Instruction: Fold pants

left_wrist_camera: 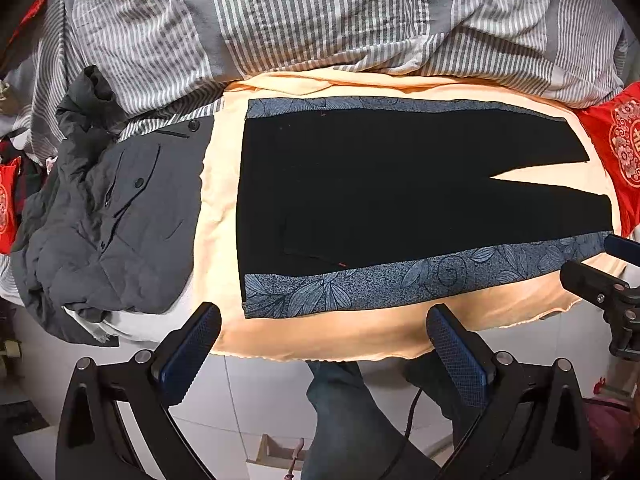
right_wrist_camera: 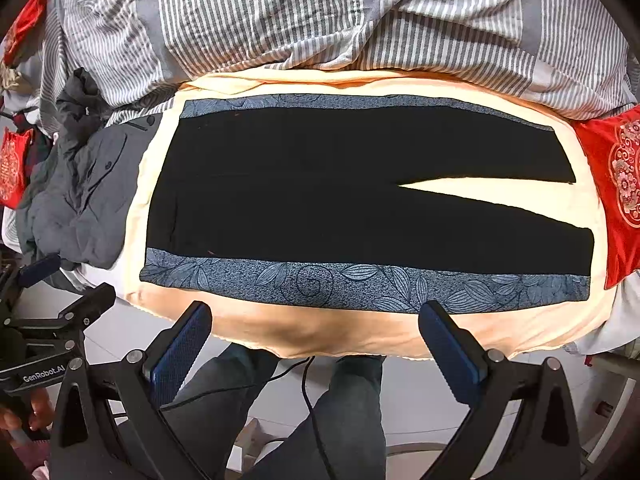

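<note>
Black pants (left_wrist_camera: 380, 192) (right_wrist_camera: 320, 192) with blue leaf-patterned side bands lie flat on a peach cloth (left_wrist_camera: 216, 208) (right_wrist_camera: 360, 332). The waist is at the left and both legs run right, splitting into a narrow V. My left gripper (left_wrist_camera: 322, 322) hangs open just off the near edge, below the waist half. My right gripper (right_wrist_camera: 316, 320) is open too, in front of the near blue band (right_wrist_camera: 360, 284), holding nothing. The left wrist view catches the right gripper's body (left_wrist_camera: 600, 280) at its right edge; the right wrist view has the left one (right_wrist_camera: 48, 320) at its left edge.
A grey padded jacket (left_wrist_camera: 104, 220) (right_wrist_camera: 80, 192) is heaped left of the pants. A striped grey duvet (left_wrist_camera: 320, 16) (right_wrist_camera: 320, 12) is bunched behind. Red cushions (left_wrist_camera: 616, 152) (right_wrist_camera: 616, 184) sit at the right. The person's legs (left_wrist_camera: 340, 412) (right_wrist_camera: 352, 400) and a cable (right_wrist_camera: 310, 408) are below, over a tiled floor.
</note>
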A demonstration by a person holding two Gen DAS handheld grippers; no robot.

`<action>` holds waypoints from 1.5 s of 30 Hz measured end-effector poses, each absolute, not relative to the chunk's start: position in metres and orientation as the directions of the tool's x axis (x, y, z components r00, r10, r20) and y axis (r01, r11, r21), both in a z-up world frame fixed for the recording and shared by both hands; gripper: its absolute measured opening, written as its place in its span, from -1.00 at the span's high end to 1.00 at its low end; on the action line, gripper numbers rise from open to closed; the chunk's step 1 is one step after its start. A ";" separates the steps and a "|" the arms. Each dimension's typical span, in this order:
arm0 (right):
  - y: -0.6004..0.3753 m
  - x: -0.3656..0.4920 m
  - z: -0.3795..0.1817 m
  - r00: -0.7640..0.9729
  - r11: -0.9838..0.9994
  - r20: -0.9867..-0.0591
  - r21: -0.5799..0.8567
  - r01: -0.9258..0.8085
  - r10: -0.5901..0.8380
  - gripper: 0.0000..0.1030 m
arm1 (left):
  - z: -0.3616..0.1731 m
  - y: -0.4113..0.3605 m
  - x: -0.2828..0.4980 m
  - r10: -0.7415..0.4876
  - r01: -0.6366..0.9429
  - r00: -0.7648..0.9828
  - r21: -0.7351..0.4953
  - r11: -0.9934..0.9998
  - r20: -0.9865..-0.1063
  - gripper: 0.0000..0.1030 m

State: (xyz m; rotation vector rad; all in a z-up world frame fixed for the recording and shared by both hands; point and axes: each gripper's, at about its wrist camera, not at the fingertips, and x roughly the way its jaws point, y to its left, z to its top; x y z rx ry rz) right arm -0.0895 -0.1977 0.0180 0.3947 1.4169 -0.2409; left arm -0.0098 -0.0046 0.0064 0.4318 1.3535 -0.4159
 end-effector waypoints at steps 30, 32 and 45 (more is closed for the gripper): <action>-0.197 -0.090 0.021 0.146 0.916 -0.987 0.114 0.385 0.061 -1.00 | 0.012 -0.010 -0.010 -0.032 0.530 0.182 0.071 0.845 -0.983 -1.00; -0.197 -0.089 0.021 0.146 0.915 -0.987 0.114 0.387 0.061 -1.00 | 0.011 -0.010 -0.009 -0.032 0.530 0.183 0.071 0.845 -0.983 -1.00; -0.202 -0.087 0.017 0.141 0.912 -0.988 0.116 0.393 0.066 -1.00 | 0.010 -0.010 -0.007 -0.030 0.524 0.195 0.078 0.848 -0.980 -1.00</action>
